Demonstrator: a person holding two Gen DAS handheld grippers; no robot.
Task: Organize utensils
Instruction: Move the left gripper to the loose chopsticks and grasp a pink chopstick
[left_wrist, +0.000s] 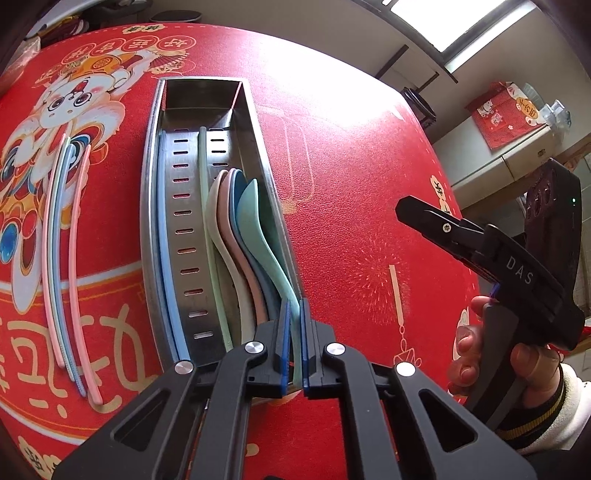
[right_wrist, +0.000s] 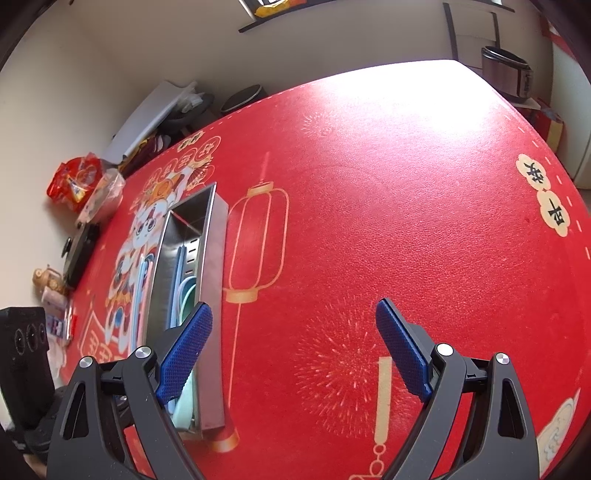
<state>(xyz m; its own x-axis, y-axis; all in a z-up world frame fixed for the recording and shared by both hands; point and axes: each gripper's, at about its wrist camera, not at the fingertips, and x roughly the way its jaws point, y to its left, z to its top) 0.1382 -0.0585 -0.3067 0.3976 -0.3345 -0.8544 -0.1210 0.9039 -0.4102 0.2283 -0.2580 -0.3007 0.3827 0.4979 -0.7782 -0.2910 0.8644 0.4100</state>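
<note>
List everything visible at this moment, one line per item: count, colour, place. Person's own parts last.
Tablecloth: one, red, printed, covers table.
Metal tray: one, steel, slotted floor, left of centre.
Spoons: four, beige, pink, blue, mint, nested in the tray's right side.
Chopsticks in tray: blue along left wall, green by the spoons.
Loose chopsticks: about four, pink, green and blue, on the cloth left of tray.
Clutter: bags and pan, at the table's far edge.
Left gripper: shut on the mint spoon's handle.
Right gripper: open, empty, above cloth.
Hand: holds right gripper.
</note>
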